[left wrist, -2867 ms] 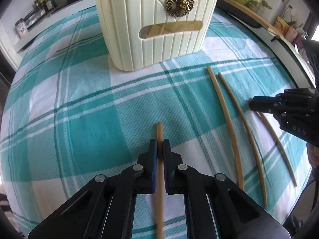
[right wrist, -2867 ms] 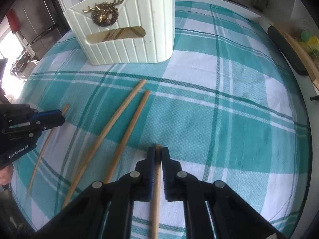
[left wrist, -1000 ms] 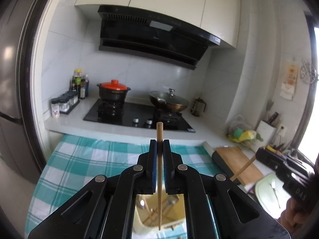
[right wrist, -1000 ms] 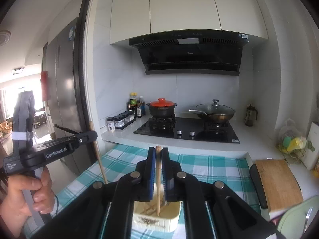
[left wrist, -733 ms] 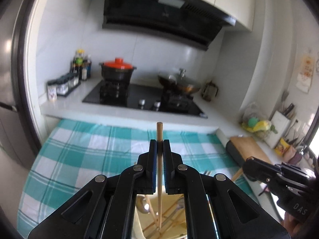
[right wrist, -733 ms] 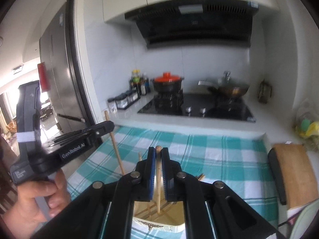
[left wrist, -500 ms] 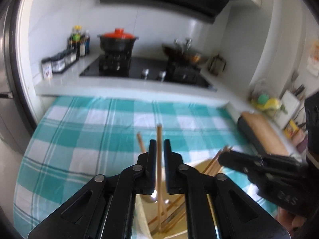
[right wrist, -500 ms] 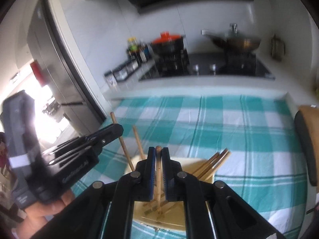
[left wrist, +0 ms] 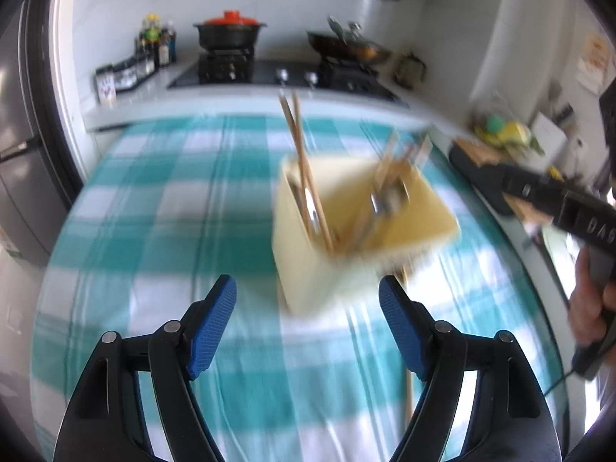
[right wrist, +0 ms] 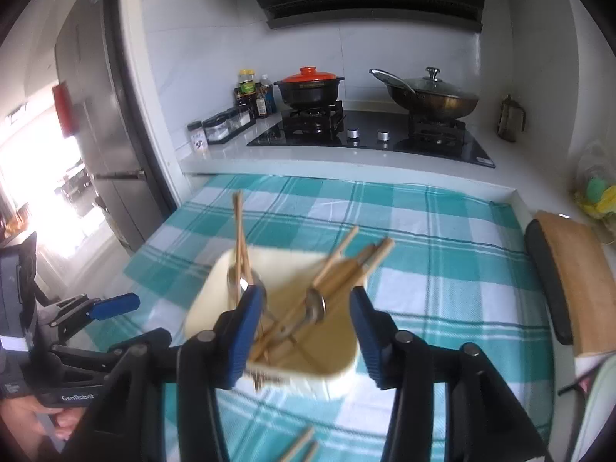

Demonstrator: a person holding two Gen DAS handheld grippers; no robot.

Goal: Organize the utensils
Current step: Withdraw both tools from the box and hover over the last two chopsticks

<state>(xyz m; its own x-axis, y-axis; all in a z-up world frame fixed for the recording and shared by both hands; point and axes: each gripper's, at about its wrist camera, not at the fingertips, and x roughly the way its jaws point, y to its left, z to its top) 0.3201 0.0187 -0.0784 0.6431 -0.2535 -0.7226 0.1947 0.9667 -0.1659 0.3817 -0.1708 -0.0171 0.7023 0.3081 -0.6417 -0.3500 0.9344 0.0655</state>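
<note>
beyond both grippers' just-opened, empty jaws, chopsticks [right wrist: 241,246] standing in cream holder [right wrist: 208,300]

left gripper [left wrist: 307,300]: black plastic arms, silver pivot screws, blue ribbed pads on the fingers [left wrist: 211,331], white "GenRobot" lettering on its body | right gripper [right wrist: 304,317]: same black frame, silver screws, blue textured pads on the fingers [right wrist: 367,331], white "DAS" letters on its body, thin black cable behind the handle
</note>
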